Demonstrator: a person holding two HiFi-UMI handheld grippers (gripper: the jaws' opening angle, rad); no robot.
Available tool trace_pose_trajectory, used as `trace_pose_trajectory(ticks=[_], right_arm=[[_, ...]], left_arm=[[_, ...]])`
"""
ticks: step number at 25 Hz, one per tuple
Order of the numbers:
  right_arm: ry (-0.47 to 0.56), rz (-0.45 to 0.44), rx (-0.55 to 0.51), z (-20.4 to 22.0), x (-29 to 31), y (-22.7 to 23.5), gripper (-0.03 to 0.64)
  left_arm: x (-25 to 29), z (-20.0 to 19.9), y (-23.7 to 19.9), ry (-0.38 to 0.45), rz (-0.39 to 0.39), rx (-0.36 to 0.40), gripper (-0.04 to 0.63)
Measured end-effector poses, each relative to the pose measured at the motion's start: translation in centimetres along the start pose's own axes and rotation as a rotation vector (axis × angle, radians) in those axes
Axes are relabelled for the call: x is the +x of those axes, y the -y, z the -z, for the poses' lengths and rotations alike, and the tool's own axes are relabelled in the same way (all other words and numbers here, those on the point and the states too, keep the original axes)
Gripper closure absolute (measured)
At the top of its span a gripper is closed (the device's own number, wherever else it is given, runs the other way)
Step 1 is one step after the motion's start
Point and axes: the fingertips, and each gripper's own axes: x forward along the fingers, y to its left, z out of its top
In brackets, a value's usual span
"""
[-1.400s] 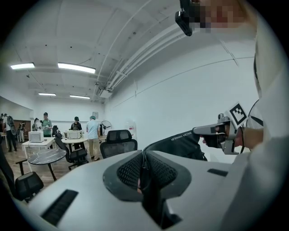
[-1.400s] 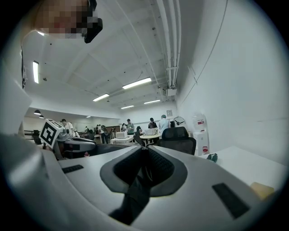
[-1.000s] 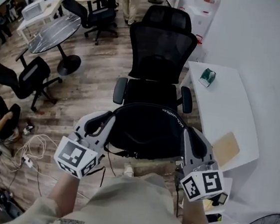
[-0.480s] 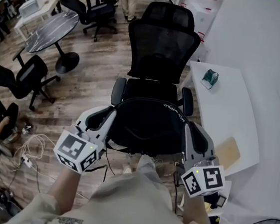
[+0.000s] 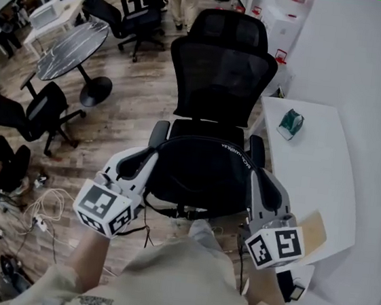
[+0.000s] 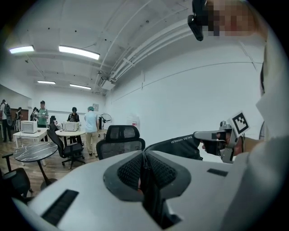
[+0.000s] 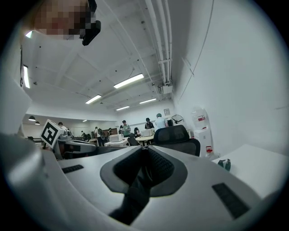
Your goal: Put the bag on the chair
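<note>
A black bag (image 5: 202, 173) hangs between my two grippers, just in front of and partly over the seat of a black mesh office chair (image 5: 221, 77). My left gripper (image 5: 150, 156) is shut on the bag's left edge, and my right gripper (image 5: 255, 176) is shut on its right edge. In the left gripper view the left gripper (image 6: 144, 155) pinches black fabric, with the bag (image 6: 178, 145) and the chair (image 6: 119, 135) beyond. In the right gripper view a black strap (image 7: 135, 194) runs out of the shut right gripper (image 7: 145, 153), and the chair (image 7: 176, 135) stands ahead.
A white desk (image 5: 311, 169) stands right of the chair, with a green box (image 5: 291, 123) on it and a brown board (image 5: 312, 227) at its near edge. A round dark table (image 5: 73, 46), another office chair (image 5: 42, 107) and floor cables (image 5: 41, 206) lie left. People stand far back.
The bag and both grippers have come a little closer to the chair, and the bag now covers more of the seat. Both grips are unchanged.
</note>
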Motion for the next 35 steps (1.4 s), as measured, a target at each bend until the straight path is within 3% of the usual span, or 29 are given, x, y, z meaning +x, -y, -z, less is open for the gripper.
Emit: trace_pose_trajectory(ticks=[10,18,23,27,35], right_arm=[[0.033,-0.080,-0.034,-1.1,11.0,9.3,0.560],[0.090,-0.103,-0.061,-1.7,19.1,17.1,0.560],[0.121,-0.122,-0.062,-1.0,22.1,20.2,0.560],[0.123,-0.108,-0.063,0.6,23.8,23.2,0.560],[0.057,-0.067,-0.065,4.5,28.3,25.5,0.560]], left_arm=[[12.4,-2.4,-4.9,0.039,-0.092,-0.044,0.543],[22.1,-3.8,-7.9,0.093,-0.119,-0.016,0.543],[26.3,-3.0,-9.4,0.090,-0.138,-0.045,0.543],[29.7,-1.8,-9.5,0.073,-0.128,-0.019,0.546],[34.6,1.8,-12.7,0.012,-0.128,-0.039,0.546]])
